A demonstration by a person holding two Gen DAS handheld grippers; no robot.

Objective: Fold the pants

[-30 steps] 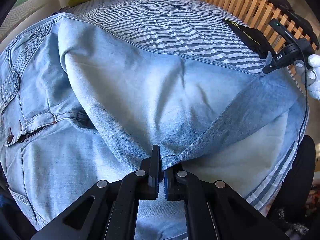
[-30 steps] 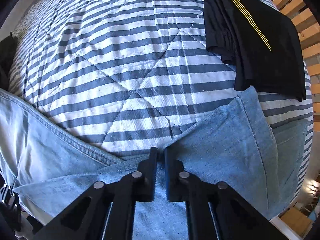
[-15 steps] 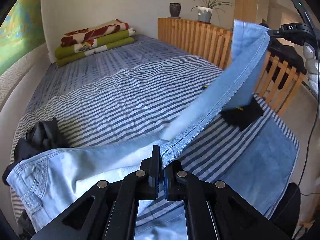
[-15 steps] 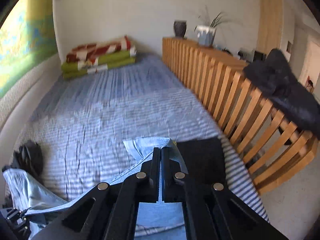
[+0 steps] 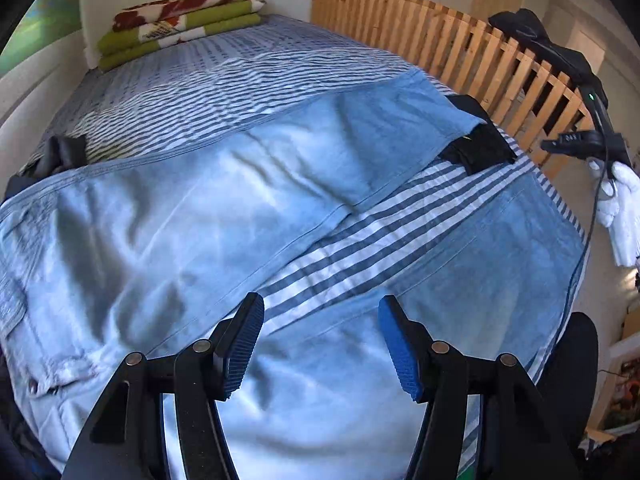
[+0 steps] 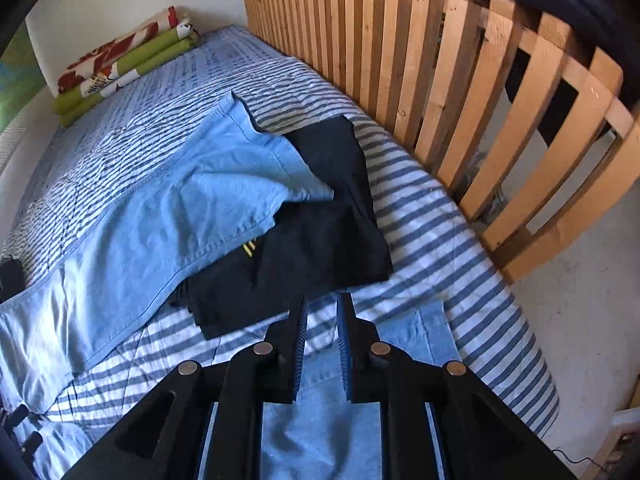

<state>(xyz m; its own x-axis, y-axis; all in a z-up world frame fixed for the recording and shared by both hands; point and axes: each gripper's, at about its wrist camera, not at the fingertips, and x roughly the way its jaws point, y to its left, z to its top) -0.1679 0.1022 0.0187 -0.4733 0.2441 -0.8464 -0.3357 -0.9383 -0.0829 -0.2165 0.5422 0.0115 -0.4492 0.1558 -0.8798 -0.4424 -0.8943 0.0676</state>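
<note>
Light blue jeans (image 5: pixel 168 216) lie spread on the striped bed (image 5: pixel 360 240), their two legs apart in a V. The far leg (image 6: pixel 160 216) stretches to the right, and its cuff (image 6: pixel 280 168) rests on a folded black garment (image 6: pixel 320 232). The near leg (image 5: pixel 480 256) runs under my left gripper (image 5: pixel 320 340), which is wide open and holds nothing. My right gripper (image 6: pixel 321 340) hovers over the near leg's cuff (image 6: pixel 416 328), its jaws a small way apart with nothing between them. The left wrist view also shows it (image 5: pixel 576 144) in a white-gloved hand (image 5: pixel 622 208).
A wooden slatted rail (image 6: pixel 440 92) borders the bed's right side, with dark clothing (image 5: pixel 532 36) draped over it. Folded green and red blankets (image 5: pixel 180 20) sit at the head. A dark cloth (image 5: pixel 60 152) lies at the left edge. Bare floor (image 6: pixel 580 320) lies past the rail.
Both grippers had a jeans leg pinched and lifted it high. Now it lies farther across the bed, onto the black garment. Both grippers have let go, the left opening wide.
</note>
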